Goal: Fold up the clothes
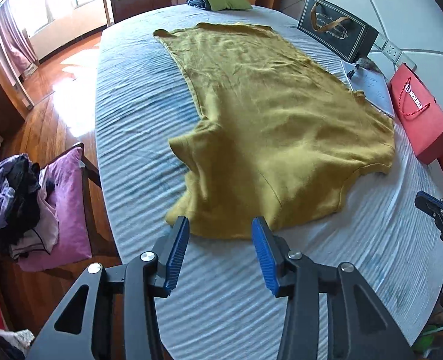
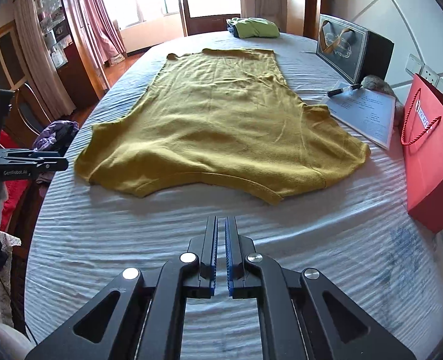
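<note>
A mustard-yellow garment (image 1: 266, 105) lies spread flat on the table's pale striped cloth (image 1: 137, 96), its shoulders and short sleeves toward me. My left gripper (image 1: 220, 225) hovers open just before the garment's near left sleeve, with nothing between its blue pads (image 1: 178, 249). In the right wrist view the same garment (image 2: 221, 123) stretches away from me. My right gripper (image 2: 220, 225) is shut on nothing, a hand's width short of the neckline hem over the bare cloth (image 2: 131, 240). The right gripper's body (image 1: 440, 213) shows at the right edge of the left wrist view.
Folded green clothes (image 1: 221, 0) sit at the table's far end. Along the right edge stand a dark gift bag (image 1: 338, 33), papers with a pen (image 2: 362, 111) and a red gift bag (image 2: 431, 162). A chair with a pink cushion and piled clothes (image 1: 26, 204) stands at the left.
</note>
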